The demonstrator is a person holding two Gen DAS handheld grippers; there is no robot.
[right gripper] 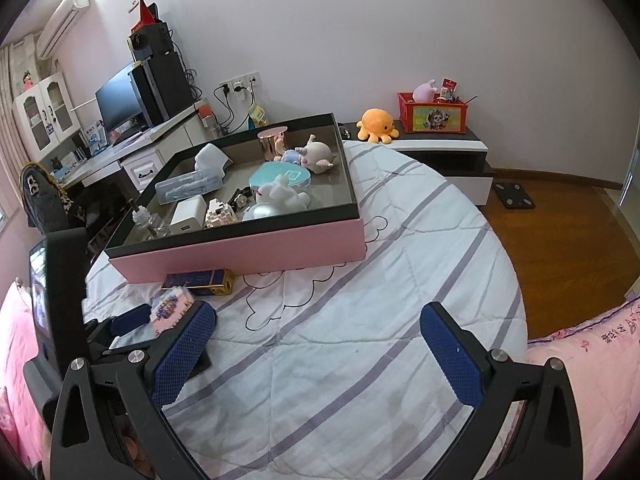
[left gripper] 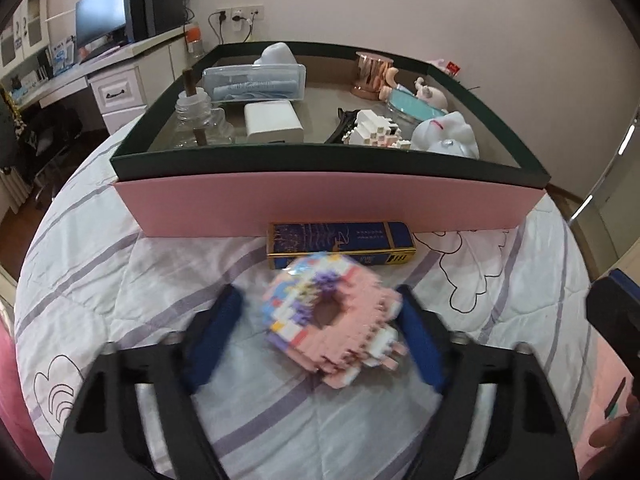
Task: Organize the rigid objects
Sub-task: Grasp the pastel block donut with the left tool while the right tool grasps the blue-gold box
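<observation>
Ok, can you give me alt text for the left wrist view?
The left hand-held gripper, jaws open, brackets a blurred pink brick-built toy on the striped bedspread. Just beyond, a blue and gold box lies against the pink tray of assorted objects.

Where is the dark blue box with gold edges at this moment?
The dark blue box lies on the striped bedspread, just in front of the pink tray's front wall. In the left wrist view it is just beyond the pink block donut.
</observation>
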